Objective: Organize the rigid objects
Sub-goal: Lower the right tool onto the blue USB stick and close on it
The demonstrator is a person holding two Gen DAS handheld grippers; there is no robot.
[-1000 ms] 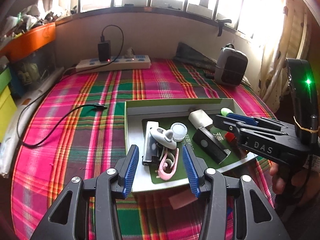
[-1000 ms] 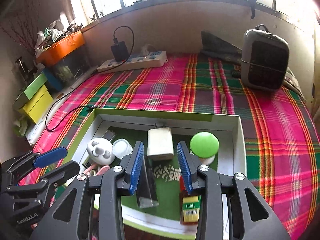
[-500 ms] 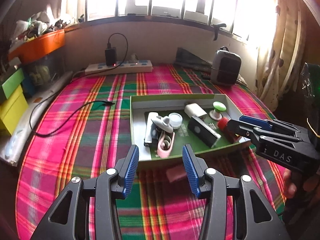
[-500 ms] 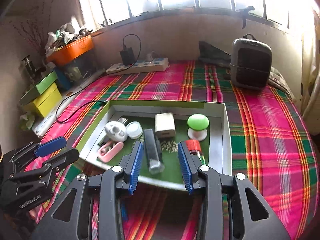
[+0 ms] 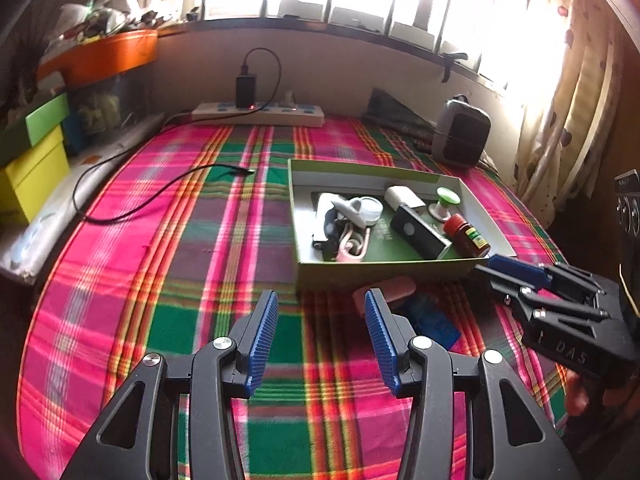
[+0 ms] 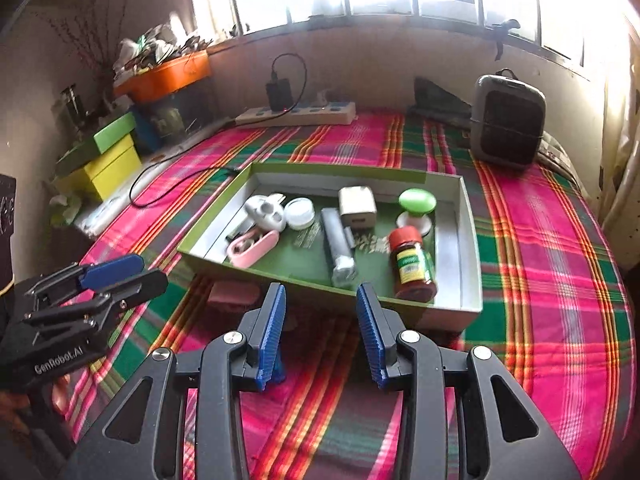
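A green box tray (image 5: 380, 270) (image 6: 472, 256) on the plaid bed holds several small items: a red-capped bottle (image 5: 466, 236) (image 6: 412, 268), a green-topped knob (image 5: 448, 196) (image 6: 417, 202), a white charger (image 5: 402, 196) (image 6: 357, 205), a dark bar (image 5: 416, 232) (image 6: 340, 246), a white round lid (image 6: 299, 213) and a pink clip (image 5: 354, 246) (image 6: 254, 248). A pink eraser-like block (image 5: 390, 290) (image 6: 234, 293) and a blue card (image 5: 434, 320) lie in front of the tray. My left gripper (image 5: 320, 340) and right gripper (image 6: 320, 332) are both open and empty, held back from the tray's near wall.
A power strip with a black charger (image 5: 258, 114) lies at the back, its black cable (image 5: 160, 196) trailing over the bed. A grey heater (image 6: 508, 120) stands at the back right. Yellow and green boxes (image 5: 32, 160) sit at the left edge. Curtains hang at the right.
Both grippers have pulled back and away from the tray, staying open. The whole tray and the block and card in front of it have come into view.
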